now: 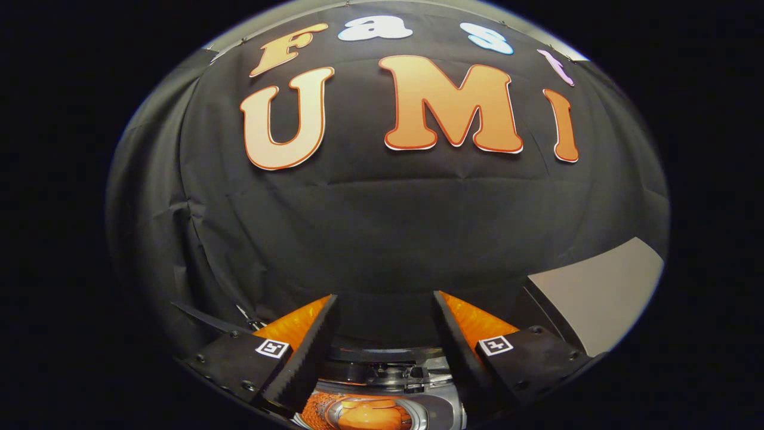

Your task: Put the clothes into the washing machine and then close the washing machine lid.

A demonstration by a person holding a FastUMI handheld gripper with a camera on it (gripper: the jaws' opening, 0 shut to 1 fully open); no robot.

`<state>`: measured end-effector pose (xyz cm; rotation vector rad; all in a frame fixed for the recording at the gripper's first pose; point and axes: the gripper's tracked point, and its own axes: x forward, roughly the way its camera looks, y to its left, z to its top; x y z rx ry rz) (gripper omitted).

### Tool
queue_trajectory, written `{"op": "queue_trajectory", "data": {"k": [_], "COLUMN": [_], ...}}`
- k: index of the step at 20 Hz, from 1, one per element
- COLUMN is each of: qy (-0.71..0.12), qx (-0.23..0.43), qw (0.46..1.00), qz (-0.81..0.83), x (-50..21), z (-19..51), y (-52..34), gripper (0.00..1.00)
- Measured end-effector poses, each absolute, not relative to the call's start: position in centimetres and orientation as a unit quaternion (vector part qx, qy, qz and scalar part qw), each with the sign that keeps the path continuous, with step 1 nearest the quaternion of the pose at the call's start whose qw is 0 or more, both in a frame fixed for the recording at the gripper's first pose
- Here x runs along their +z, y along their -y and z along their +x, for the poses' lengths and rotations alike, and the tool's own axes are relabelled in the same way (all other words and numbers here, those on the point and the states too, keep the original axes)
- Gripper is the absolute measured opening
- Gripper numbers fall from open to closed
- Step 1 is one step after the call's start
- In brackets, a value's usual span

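My gripper [385, 298] is open, its two fingers spread wide with nothing between them, and it points at the booth's black cloth wall. Low between the fingers, close under them, I see the dark curved top of a machine [382, 358] with shiny metal parts. Below that sits a round metal-rimmed opening [418, 412] with something orange [370, 413] inside it. I cannot tell whether the orange thing is clothing. A patch of orange patterned surface [315, 409] lies just left of the opening.
A flat grey panel [597, 298] slants up beyond the right finger, against the black cloth wall [382, 227]. A thin dark strip [203, 319] juts out past the left finger.
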<state>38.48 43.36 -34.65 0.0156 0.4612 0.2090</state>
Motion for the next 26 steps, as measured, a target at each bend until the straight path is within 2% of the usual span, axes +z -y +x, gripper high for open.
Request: {"op": "queue_trajectory", "data": {"k": [19,26], "qy": [-0.210,-0.261], "qx": [0.104,0.099], "qw": [0.972,0.960], "qz": [0.000,-0.012], "x": [-36.0,-44.7], "z": [28.3,20.5], "y": [-41.7,-39.3], "gripper": [0.99,0.98]}}
